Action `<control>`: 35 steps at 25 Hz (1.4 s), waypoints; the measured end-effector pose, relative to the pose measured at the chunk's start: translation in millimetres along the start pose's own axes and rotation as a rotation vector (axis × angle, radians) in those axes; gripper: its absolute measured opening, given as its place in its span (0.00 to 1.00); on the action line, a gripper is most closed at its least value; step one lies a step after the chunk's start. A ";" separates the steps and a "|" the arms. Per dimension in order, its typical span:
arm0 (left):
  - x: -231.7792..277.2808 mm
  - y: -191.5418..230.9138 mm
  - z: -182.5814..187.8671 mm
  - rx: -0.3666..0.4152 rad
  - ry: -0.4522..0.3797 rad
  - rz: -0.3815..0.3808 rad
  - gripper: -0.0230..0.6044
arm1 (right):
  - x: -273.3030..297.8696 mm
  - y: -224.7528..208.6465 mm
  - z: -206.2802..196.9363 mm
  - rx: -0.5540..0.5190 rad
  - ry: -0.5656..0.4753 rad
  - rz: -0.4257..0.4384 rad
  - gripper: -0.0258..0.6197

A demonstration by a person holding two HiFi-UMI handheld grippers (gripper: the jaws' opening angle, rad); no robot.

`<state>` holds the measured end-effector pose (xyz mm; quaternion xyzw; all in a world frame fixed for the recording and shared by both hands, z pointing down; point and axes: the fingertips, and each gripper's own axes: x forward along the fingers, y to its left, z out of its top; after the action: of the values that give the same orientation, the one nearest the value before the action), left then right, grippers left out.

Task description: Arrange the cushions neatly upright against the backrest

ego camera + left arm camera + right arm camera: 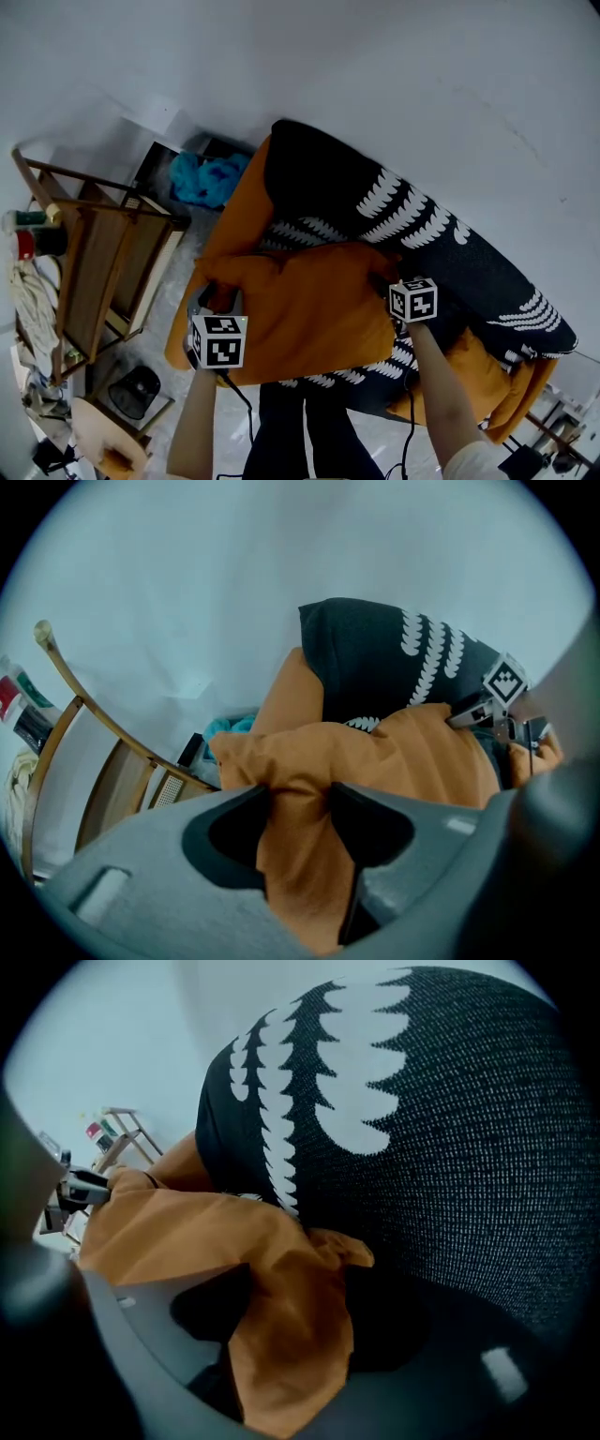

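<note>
Head view, task's thing: the orange cushion (309,314) spans the middle of the sofa (234,225) seat. Its far edge is against the foot of the backrest (394,202) and its near edge is at the seat's front edge. Whether it leans or lies flat I cannot tell.
Hold at the cushion's left end: the left gripper (298,803) has its jaws partway closed, and a fold of orange cloth is squeezed to a narrow waist between the pads.
Hold at the cushion's far right corner: the right gripper (300,1312) is just beside the backrest. Its jaws stand wide, and the corner's cloth lies loose in the gap with no pinch showing.
Backrest cover: a black throw (450,253) with rows of white leaf shapes drapes over the back and runs down onto the seat under the cushion.
Sofa's left end: the bare orange body shows beside the throw.
Sofa's right end: an orange bulk (483,370) lies there; cushion or arm, I cannot tell.
Beyond the left end, by the wall: a bundled blue cloth (208,178).
Further left: a wooden rack (94,262), with a red bottle (33,246) at its top.
Floor by the rack: a round black object (136,389).
Person: their forearms reach in from the seat's front edge, and their dark trouser legs (300,431) are against it.
</note>
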<state>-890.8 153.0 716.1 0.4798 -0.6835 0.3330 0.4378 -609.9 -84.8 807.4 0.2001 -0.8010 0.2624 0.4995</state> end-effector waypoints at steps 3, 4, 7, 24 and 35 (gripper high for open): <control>2.5 -0.9 -0.5 0.001 0.023 -0.033 0.38 | 1.7 2.8 -2.0 0.012 0.005 0.007 0.51; 3.5 -0.5 -0.5 0.001 0.029 -0.040 0.37 | 2.5 4.4 -2.2 0.012 0.008 0.002 0.49; 5.2 -0.6 -0.8 -0.003 0.042 -0.053 0.36 | 2.8 8.6 -2.7 0.002 0.019 -0.019 0.42; -23.0 -11.6 -8.3 -0.014 0.054 -0.069 0.14 | -57.8 29.6 -5.9 -0.005 -0.061 -0.113 0.09; -81.5 -25.7 -28.5 -0.041 0.058 -0.074 0.07 | -137.4 54.2 -32.9 0.001 -0.148 -0.120 0.09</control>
<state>-845.8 199.5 653.4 0.4859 -0.6591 0.3164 0.4790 -560.7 -14.0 683.0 0.2668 -0.8223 0.2170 0.4535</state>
